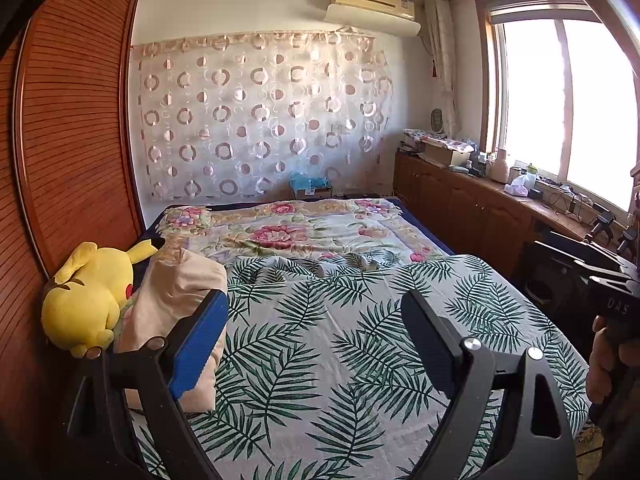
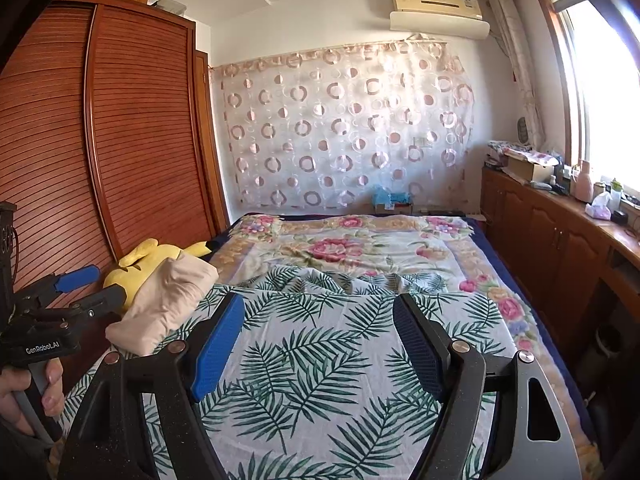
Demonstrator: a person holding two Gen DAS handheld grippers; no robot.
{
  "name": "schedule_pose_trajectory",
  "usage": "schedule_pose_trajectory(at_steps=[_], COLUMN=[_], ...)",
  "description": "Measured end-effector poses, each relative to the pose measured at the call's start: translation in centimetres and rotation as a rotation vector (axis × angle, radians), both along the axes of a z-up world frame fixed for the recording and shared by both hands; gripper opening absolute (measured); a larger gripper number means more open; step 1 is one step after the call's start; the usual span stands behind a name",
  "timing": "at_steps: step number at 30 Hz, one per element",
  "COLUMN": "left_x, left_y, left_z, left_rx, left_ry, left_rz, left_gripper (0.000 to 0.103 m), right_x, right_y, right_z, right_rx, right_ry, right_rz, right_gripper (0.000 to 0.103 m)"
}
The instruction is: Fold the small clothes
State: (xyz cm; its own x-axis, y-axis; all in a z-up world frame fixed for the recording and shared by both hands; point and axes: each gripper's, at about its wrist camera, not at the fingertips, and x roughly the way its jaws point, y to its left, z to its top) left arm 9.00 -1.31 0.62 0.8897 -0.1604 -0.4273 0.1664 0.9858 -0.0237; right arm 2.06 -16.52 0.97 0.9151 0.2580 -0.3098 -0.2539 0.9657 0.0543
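Note:
A beige garment point(image 1: 176, 300) lies bundled on the left side of the bed, against a yellow plush toy point(image 1: 88, 300). My left gripper point(image 1: 316, 320) hovers open over the leaf-print sheet point(image 1: 340, 360), its blue left pad just in front of the garment and nothing between its fingers. In the right wrist view my right gripper point(image 2: 320, 320) is also open and empty above the sheet point(image 2: 320, 380). The garment point(image 2: 168, 304) lies to its left. A hand holds the left gripper point(image 2: 102, 286), whose tips reach toward the plush toy point(image 2: 148, 260).
A floral blanket point(image 2: 340, 248) covers the far half of the bed. A slatted wooden wardrobe point(image 2: 140, 140) runs along the left. Low wooden cabinets point(image 2: 560, 240) with clutter on top stand under the window on the right. The right gripper's body point(image 1: 580, 260) shows at the right edge.

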Motion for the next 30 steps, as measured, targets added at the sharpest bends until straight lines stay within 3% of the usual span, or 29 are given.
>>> schedule_pose_trajectory(at_steps=[30], left_x=[-0.2], left_y=[-0.3], left_z=[0.1], left_rx=[-0.004], left_ry=[-0.007], left_rz=[0.001], left_gripper=[0.089], right_x=[-0.2], right_y=[-1.7], right_z=[0.5], right_rx=[-0.016], right_ry=[-0.006], right_rz=[-0.004], right_gripper=[0.078])
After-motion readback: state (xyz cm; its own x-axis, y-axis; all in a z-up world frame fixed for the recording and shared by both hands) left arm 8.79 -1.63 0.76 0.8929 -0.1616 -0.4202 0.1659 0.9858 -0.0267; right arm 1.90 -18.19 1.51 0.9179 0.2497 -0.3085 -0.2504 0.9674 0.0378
